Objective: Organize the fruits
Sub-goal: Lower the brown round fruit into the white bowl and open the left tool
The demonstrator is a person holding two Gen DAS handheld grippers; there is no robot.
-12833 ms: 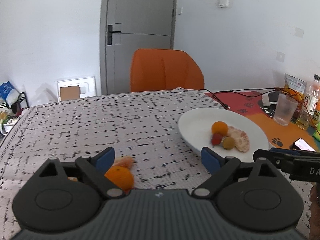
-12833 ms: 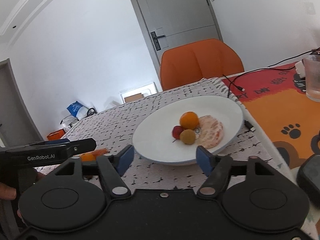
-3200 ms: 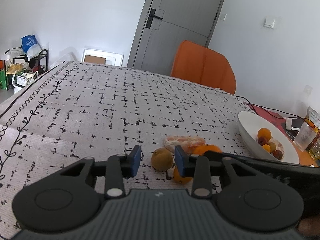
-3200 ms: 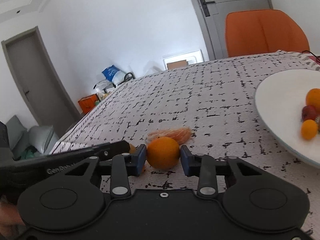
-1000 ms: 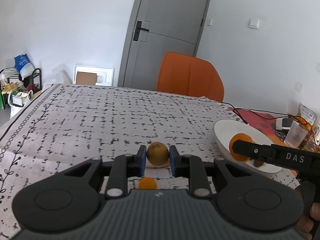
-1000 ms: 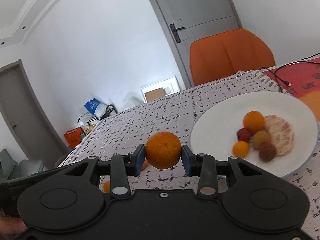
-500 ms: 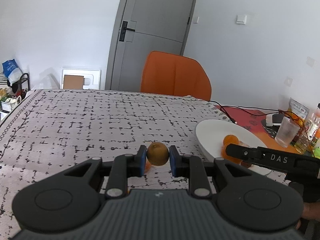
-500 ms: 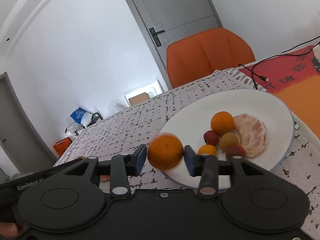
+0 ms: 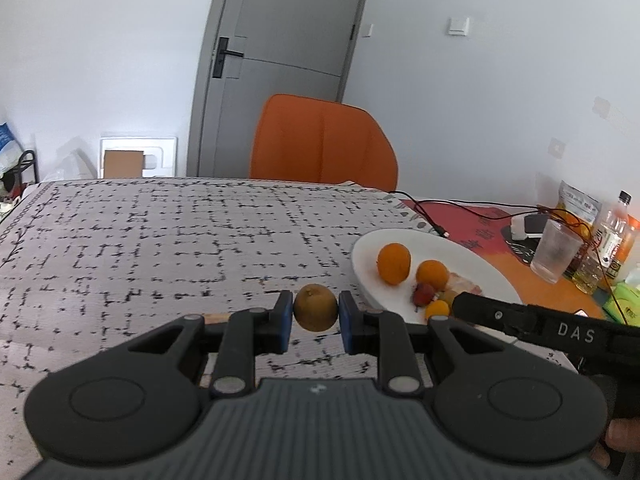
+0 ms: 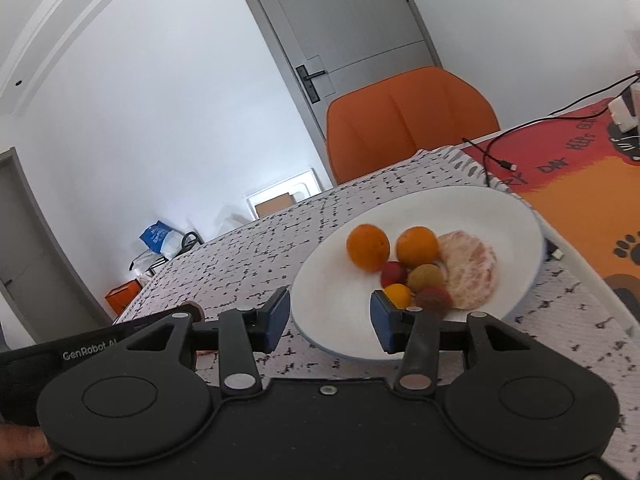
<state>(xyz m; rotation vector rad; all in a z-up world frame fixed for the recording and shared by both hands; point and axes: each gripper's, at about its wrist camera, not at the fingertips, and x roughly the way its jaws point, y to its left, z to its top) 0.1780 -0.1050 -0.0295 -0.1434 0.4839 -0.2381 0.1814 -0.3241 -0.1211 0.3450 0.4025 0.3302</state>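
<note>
My left gripper is shut on a small brown-green fruit and holds it above the patterned tablecloth, left of the white plate. My right gripper is open and empty, at the plate's near rim. On the plate lie two oranges, a peeled citrus, a red fruit, a brownish fruit, a small orange fruit and a dark red fruit. The right gripper's body shows in the left wrist view.
An orange chair stands behind the table. A plastic cup, bottles and a black cable sit on the orange mat to the right. A fruit piece lies on the cloth behind my left gripper.
My right gripper opened and let go of the orange, which now lies on the plate beside the other orange. My left gripper, holding its fruit, has moved closer to the plate.
</note>
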